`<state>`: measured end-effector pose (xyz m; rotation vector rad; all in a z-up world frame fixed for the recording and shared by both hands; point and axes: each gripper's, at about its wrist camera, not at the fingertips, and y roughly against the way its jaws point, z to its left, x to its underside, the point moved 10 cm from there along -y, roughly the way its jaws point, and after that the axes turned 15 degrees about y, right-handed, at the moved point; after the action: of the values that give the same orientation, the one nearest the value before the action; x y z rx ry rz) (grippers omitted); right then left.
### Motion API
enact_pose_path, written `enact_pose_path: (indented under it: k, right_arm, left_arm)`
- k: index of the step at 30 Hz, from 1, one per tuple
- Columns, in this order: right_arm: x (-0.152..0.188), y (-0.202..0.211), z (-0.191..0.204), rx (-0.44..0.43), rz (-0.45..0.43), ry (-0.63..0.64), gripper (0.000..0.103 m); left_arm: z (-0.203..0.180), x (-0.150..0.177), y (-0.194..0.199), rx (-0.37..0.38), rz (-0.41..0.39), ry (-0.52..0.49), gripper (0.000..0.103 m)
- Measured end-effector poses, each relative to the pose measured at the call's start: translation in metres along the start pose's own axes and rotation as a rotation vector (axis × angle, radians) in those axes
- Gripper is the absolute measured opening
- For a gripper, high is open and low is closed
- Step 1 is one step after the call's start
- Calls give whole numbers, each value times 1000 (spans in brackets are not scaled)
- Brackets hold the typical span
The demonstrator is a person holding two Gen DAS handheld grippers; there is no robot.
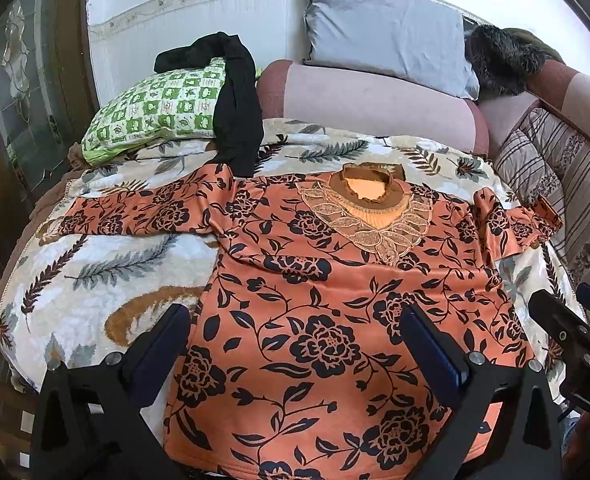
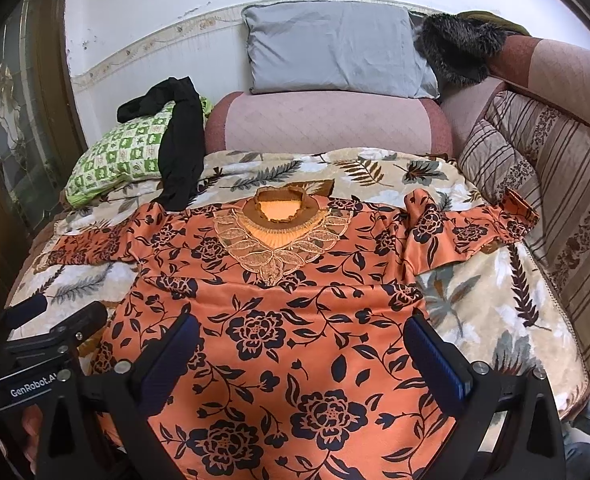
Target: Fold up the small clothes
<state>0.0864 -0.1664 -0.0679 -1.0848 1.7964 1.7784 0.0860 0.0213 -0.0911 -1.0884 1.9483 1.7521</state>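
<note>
An orange top with black flowers [image 1: 335,312] lies flat, front up, on the leaf-print blanket [image 1: 107,264], both sleeves spread sideways and its lace collar [image 1: 369,216] at the far end. It also shows in the right wrist view [image 2: 295,320]. My left gripper [image 1: 295,320] is open and empty above the top's lower left part. My right gripper [image 2: 301,328] is open and empty above the lower right part. Each gripper shows at the edge of the other's view, the right one [image 1: 575,320] and the left one [image 2: 55,316].
A black garment [image 1: 235,112] drapes over a green checked pillow [image 1: 151,112] at the far left, its end touching the left sleeve. A grey pillow [image 1: 387,32], a pink bolster [image 1: 375,100], a dark fur item [image 1: 503,60] and striped cushions [image 1: 555,184] line the back and right.
</note>
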Motion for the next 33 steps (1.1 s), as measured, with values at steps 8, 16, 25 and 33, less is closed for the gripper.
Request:
enact_pose_path:
  k: [8,16,25,33]
  right_arm:
    - [17,-30,-37,-99,37,-124,103]
    - [64,-118,-238,-164,36,-662,103]
    - [87,-246,-428,-236,-50,-1233,89]
    - [72,-287,-447,-128,42,-1158,7]
  left_arm:
    - [9,33,-59,70,230,56,103]
    - [21,51,-105,-7,295,18,103]
    - [16,11,-136,-14,161,17,103]
    - [32,38,-184,-58,244,-21,103]
